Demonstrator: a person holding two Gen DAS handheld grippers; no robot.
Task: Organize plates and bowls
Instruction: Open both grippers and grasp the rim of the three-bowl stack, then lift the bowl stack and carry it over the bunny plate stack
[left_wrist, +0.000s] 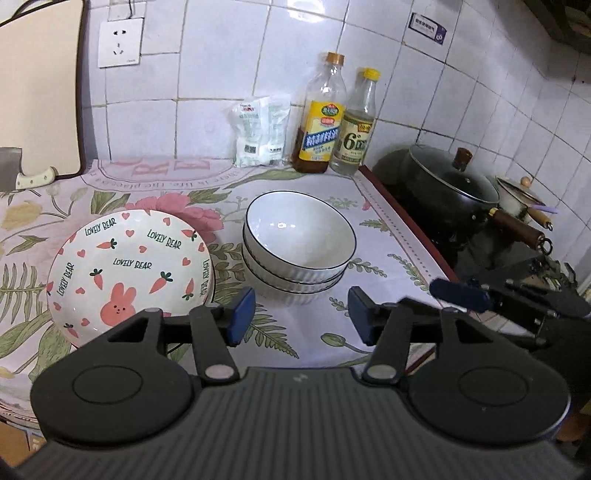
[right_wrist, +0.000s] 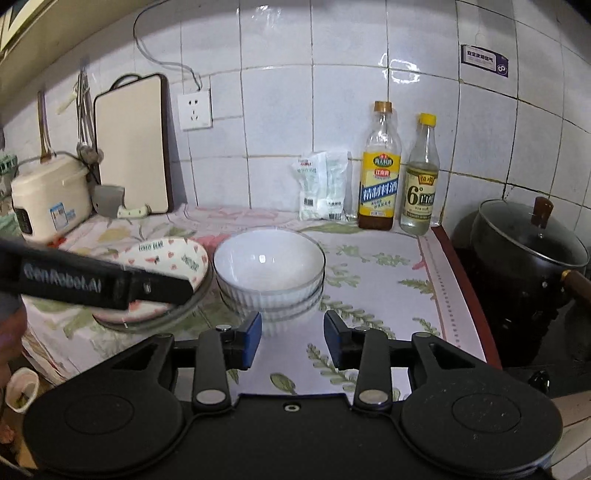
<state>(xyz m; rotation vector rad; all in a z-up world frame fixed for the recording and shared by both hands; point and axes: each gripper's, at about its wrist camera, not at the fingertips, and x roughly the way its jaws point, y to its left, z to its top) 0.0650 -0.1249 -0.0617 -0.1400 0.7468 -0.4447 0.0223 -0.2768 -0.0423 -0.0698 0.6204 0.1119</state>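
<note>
**Both grippers hang open in front of stacked bowls and plates**

On the flowered tablecloth (left_wrist: 388, 236) stands a stack of white bowls (left_wrist: 299, 236) with thin dark rims; three can be counted in the left wrist view. Just to their left lies a stack of plates (left_wrist: 129, 269), the top one printed with carrots, hearts, a pink rabbit and the words "LOVELY BEAR". The plates and bowls sit close together, but whether they touch cannot be told.

The left gripper (left_wrist: 301, 315) hovers above the cloth just in front of the bowls, its jaws wide apart and holding nothing. Its left blue pad (left_wrist: 242, 314) lies near the plates' front edge. The right gripper (right_wrist: 291, 339) is likewise spread, empty, and points at the bowls from the near side. In the left wrist view it shows at the right edge, over the border between the cloth and the stove.

Against the tiled wall stand a bottle with a yellow label (left_wrist: 321, 118), a clear bottle with a yellow cap (left_wrist: 356, 125) just beside it, and a white plastic packet (left_wrist: 260, 131) to their left. A black pot with a glass lid (left_wrist: 450, 184) sits on the stove to the right. At the far left a cutting board (right_wrist: 131, 144) leans on the wall, a cleaver (right_wrist: 110, 201) in front of it and a rice cooker (right_wrist: 50, 194) beside that.
</note>
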